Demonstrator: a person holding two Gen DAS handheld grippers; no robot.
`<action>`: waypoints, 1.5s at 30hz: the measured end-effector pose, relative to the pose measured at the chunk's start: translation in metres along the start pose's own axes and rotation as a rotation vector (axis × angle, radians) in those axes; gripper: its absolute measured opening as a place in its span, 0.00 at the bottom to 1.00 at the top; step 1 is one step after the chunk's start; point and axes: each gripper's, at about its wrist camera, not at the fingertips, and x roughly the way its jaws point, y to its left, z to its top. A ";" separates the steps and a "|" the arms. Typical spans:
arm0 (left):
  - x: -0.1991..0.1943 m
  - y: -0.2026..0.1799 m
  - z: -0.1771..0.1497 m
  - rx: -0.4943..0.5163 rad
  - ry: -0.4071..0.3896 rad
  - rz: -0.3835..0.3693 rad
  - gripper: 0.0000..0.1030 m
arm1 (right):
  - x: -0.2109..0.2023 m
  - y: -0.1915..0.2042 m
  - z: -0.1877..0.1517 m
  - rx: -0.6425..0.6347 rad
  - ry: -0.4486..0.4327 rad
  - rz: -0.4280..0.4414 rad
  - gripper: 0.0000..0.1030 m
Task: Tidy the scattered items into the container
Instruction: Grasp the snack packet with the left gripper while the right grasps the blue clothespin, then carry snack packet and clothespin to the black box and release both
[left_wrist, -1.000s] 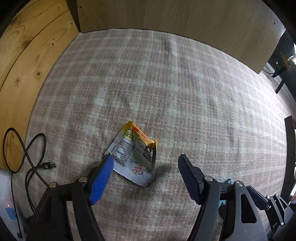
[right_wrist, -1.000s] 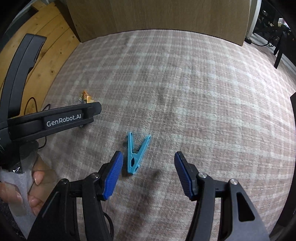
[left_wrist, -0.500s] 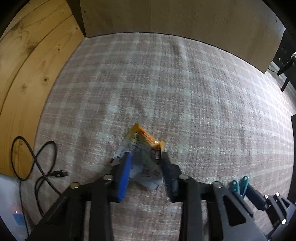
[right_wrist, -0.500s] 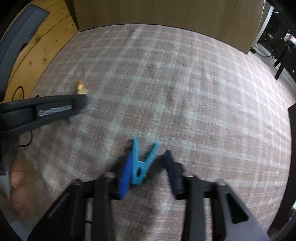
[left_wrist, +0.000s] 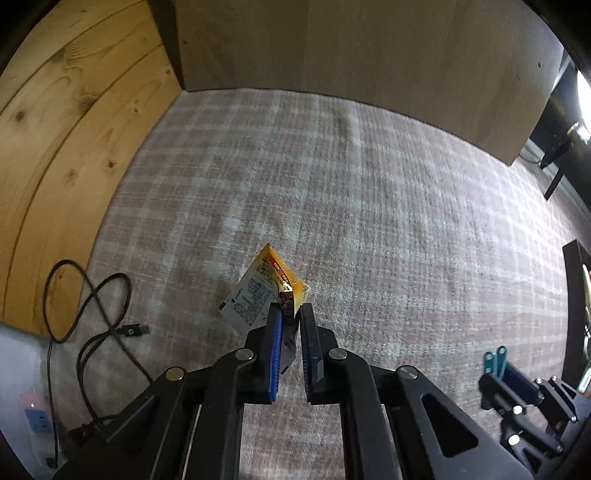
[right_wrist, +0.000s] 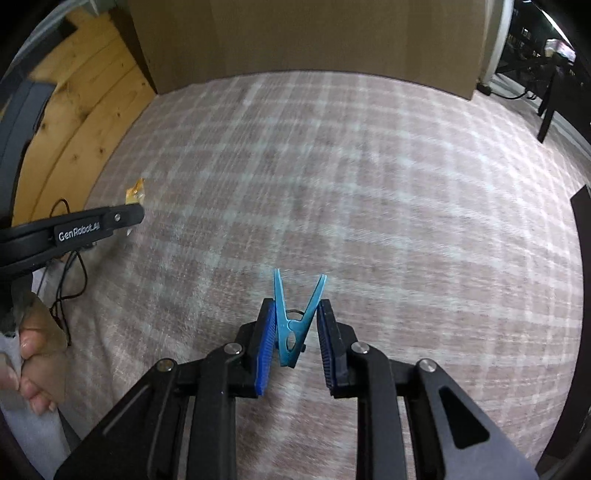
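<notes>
Your left gripper is squeezed tight on the snack packet, which sticks up toward the middle of the frame. Your right gripper pinches the blue clothespin, legs pointing up. No container shows, so you must look for it first.

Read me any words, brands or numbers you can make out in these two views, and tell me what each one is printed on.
"GenRobot.AI": white lettering on the side of the left tool, seen in the right wrist view.
Printed text and a red banner on the yellow snack packet held in that tool: too small and blurred to read.
Blue clothespin: no lettering visible.
</notes>
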 end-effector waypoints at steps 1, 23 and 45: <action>-0.005 0.001 -0.001 -0.011 -0.007 0.000 0.08 | -0.004 -0.005 0.002 0.000 -0.006 0.003 0.21; -0.118 -0.243 -0.021 0.165 -0.156 -0.146 0.08 | -0.117 -0.212 -0.001 0.085 -0.155 -0.006 0.22; -0.148 -0.556 -0.090 0.549 -0.113 -0.397 0.08 | -0.210 -0.482 -0.072 0.376 -0.234 -0.210 0.22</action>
